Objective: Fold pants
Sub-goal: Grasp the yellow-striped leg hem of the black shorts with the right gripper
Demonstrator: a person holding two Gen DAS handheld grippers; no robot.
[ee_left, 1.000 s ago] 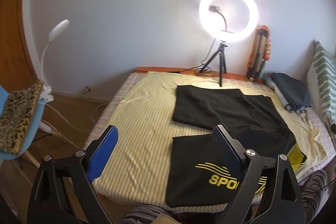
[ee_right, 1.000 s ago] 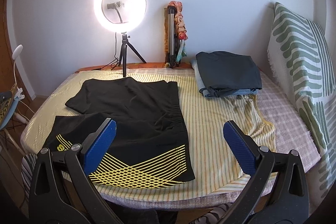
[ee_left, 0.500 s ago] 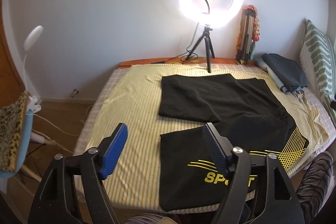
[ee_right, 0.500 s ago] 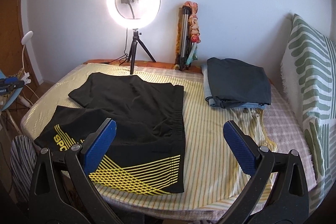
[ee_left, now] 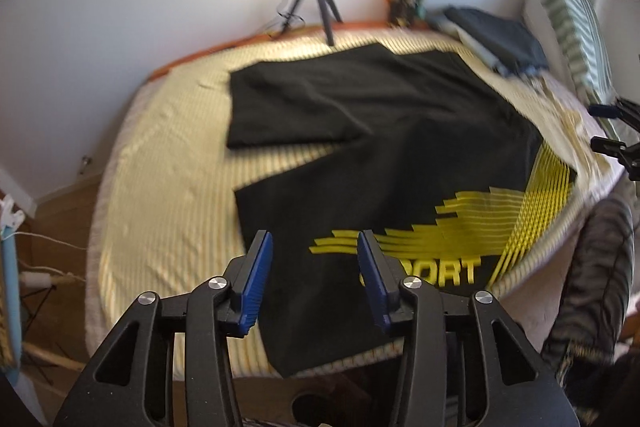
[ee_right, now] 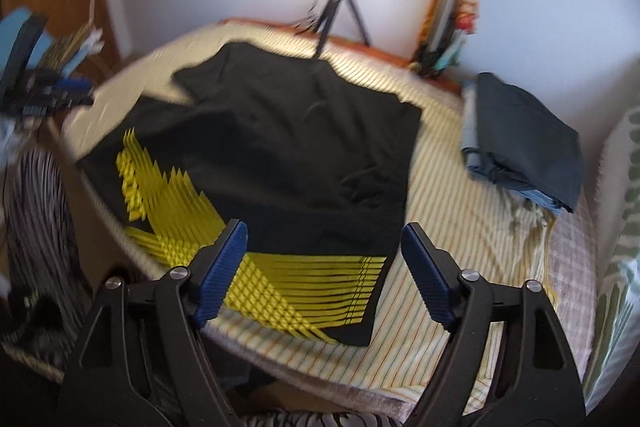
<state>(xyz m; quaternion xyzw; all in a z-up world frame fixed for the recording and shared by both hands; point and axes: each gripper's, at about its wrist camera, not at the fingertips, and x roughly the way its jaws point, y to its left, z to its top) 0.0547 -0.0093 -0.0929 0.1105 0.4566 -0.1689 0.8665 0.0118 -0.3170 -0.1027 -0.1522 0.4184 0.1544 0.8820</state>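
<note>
Black sport shorts [ee_left: 384, 151] with yellow stripes and "SPORT" lettering lie spread flat on the striped yellow bed cover [ee_left: 168, 187]; they also show in the right wrist view [ee_right: 288, 147]. My left gripper [ee_left: 315, 247] is open and empty, just above the near leg hem. My right gripper [ee_right: 324, 231] is open and empty, above the striped waist corner near the bed's front edge. The right gripper also shows at the right edge of the left wrist view [ee_left: 612, 131].
A lit ring light on a tripod [ee_right: 340, 3] stands at the far edge of the bed. Folded dark clothes [ee_right: 524, 143] lie at the back right beside a green patterned pillow [ee_left: 568, 19]. A folded tripod [ee_right: 444, 11] leans on the wall.
Both grippers have moved forward and down toward the shorts. The left jaws have narrowed but stay open. The views are blurred by motion.
</note>
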